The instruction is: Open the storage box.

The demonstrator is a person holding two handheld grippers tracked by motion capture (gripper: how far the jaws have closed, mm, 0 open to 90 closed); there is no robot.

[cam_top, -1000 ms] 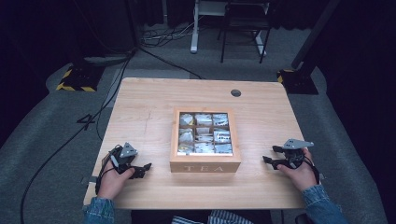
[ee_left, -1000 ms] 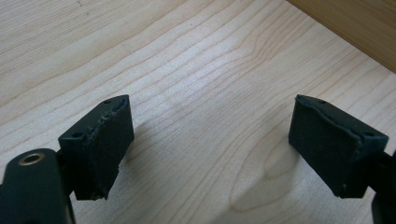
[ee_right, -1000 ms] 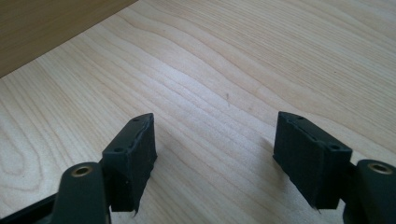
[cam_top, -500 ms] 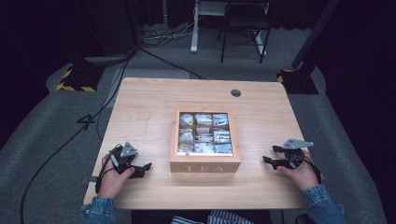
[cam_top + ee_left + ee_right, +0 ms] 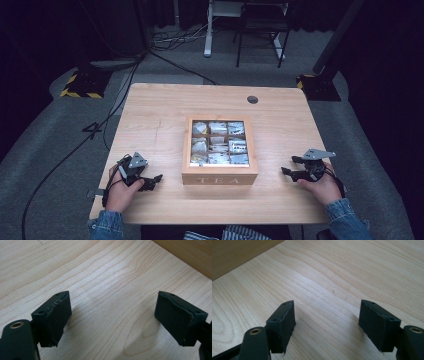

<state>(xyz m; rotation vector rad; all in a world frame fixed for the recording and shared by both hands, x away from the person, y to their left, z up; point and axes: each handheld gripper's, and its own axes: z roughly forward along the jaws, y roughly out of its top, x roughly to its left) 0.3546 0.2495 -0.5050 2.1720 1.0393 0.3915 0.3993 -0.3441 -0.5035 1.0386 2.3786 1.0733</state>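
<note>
A wooden tea box (image 5: 219, 150) marked TEA stands in the middle of the table, its window lid showing several tea bags in compartments. My left gripper (image 5: 152, 181) rests on the table to the box's left, jaws open and pointing at the box. My right gripper (image 5: 290, 166) rests to the box's right, also open and aimed at the box. In the left gripper view the pads (image 5: 53, 317) stand wide apart over bare wood, with the box side (image 5: 190, 255) at the upper right. The right gripper view has its pads (image 5: 283, 325) apart, the box side (image 5: 237, 252) at the upper left.
The light wooden table (image 5: 165, 115) has a round cable hole (image 5: 252, 99) near its far edge. Beyond it stand a chair (image 5: 260, 25) and a desk leg (image 5: 207, 30) on grey carpet. Cables (image 5: 115, 110) run across the floor at the left.
</note>
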